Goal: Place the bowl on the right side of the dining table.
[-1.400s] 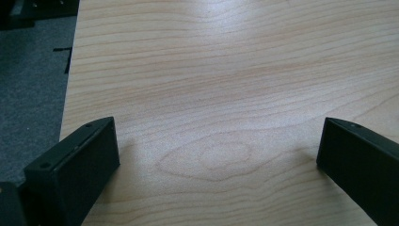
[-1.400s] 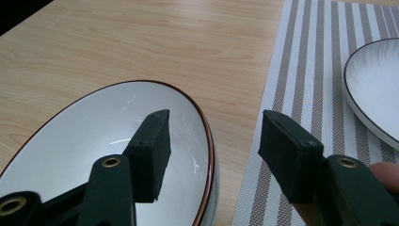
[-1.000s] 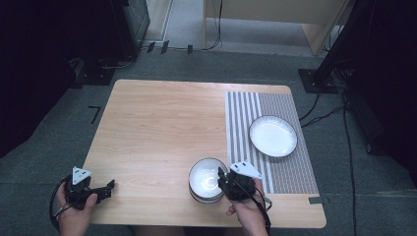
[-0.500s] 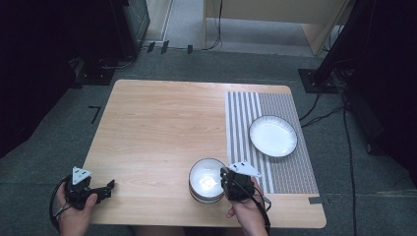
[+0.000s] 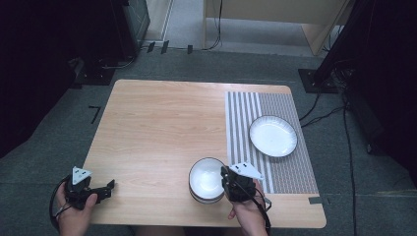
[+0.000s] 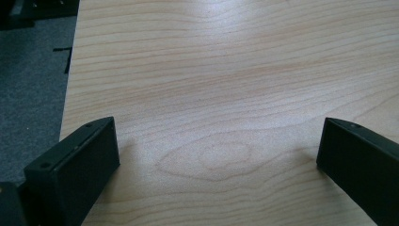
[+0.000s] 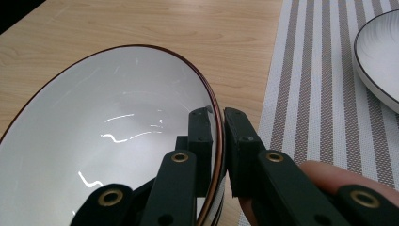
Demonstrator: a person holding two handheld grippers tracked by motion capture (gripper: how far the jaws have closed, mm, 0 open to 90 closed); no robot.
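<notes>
The right gripper point(image 7: 219, 122) is pinching the rim of the white bowl point(image 7: 108, 136) at about the bowl's 3 o'clock — one jaw inside the wall, the other outside, drawn in narrow so the dark rim is sitting tight between them. That edge hold looks chosen because the bowl is too broad to span, and the rim is the one part thin enough to clamp. In the high view the bowl point(image 5: 206, 177) is sitting near the desk's 6 o'clock edge, on what seem to be other bowls nested beneath it, just left of the striped placemat point(image 5: 280, 162). The mat is lying at 3 o'clock from the bowl, and the white plate point(image 5: 273, 136) on it is standing off toward 1 o'clock, apart from the bowl. The bowl is probably being gripped for lifting toward that mat. The left gripper point(image 6: 211, 155) is idling at the desk's point(image 5: 162, 128) 8 o'clock corner — its jaws spread wide over bare wood, holding nothing, well clear of the work.
</notes>
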